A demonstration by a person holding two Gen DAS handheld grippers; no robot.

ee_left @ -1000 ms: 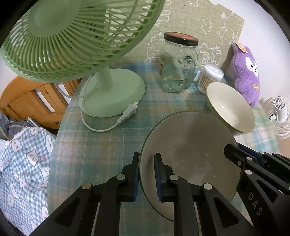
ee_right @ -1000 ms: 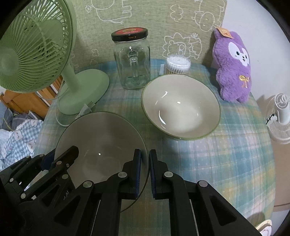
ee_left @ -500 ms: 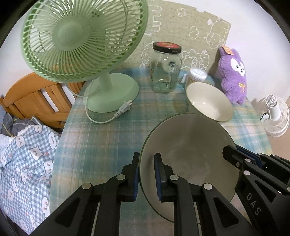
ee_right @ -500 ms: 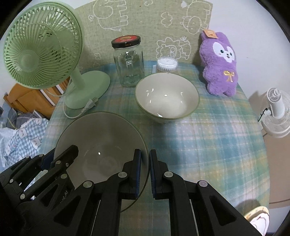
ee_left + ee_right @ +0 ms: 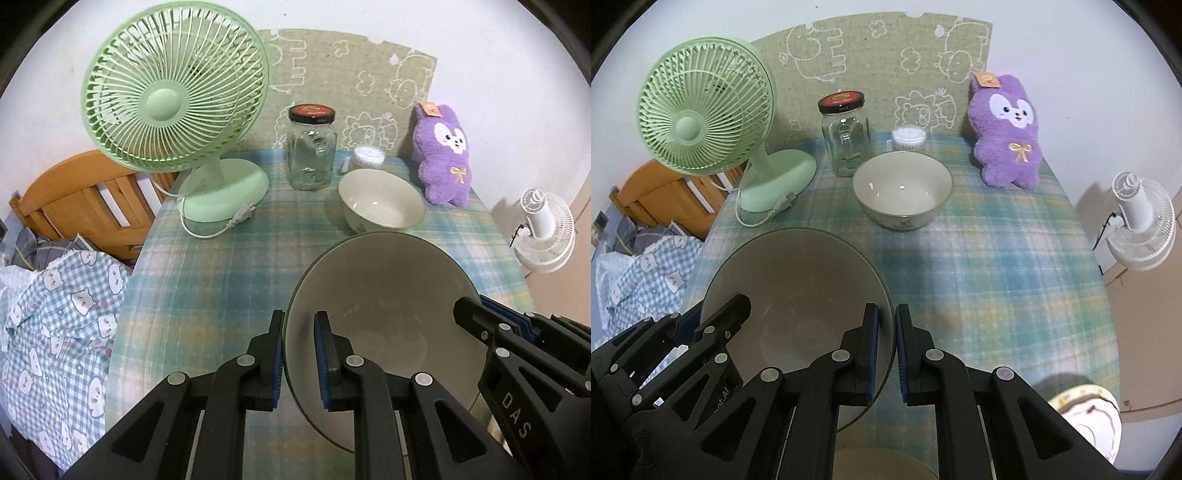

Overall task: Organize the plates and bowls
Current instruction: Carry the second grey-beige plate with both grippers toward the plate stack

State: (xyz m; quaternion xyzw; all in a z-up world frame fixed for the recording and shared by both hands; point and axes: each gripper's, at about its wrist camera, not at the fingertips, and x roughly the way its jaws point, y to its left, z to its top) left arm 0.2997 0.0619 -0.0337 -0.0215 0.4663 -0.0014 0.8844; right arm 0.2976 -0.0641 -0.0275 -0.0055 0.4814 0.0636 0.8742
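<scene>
A large pale bowl with a dark green rim (image 5: pixel 380 306) (image 5: pixel 798 295) hangs above the plaid tablecloth, held from both sides. My left gripper (image 5: pixel 298 354) is shut on its left rim, one pad inside and one outside. My right gripper (image 5: pixel 885 350) is shut on the opposite rim in the same way. In the left wrist view the right gripper (image 5: pixel 480 314) shows at the bowl's right edge. A smaller cream bowl (image 5: pixel 381 204) (image 5: pixel 903 189) stands upright on the cloth beyond, apart from the held one.
A green desk fan (image 5: pixel 173 103) (image 5: pixel 701 114) with a loose plug cord, a glass jar (image 5: pixel 311 147) (image 5: pixel 845 136), a cotton-swab tub (image 5: pixel 908 138) and a purple plush rabbit (image 5: pixel 443 155) (image 5: pixel 1006 129) line the table's far side. A white fan (image 5: pixel 1141 218) stands off the right edge; a wooden chair (image 5: pixel 81 199) and bedding lie left. A patterned dish (image 5: pixel 1089 417) sits low right.
Both grippers have lifted and drawn back with the large bowl held between them. The fan, jar, small bowl and plush now look smaller and farther away.
</scene>
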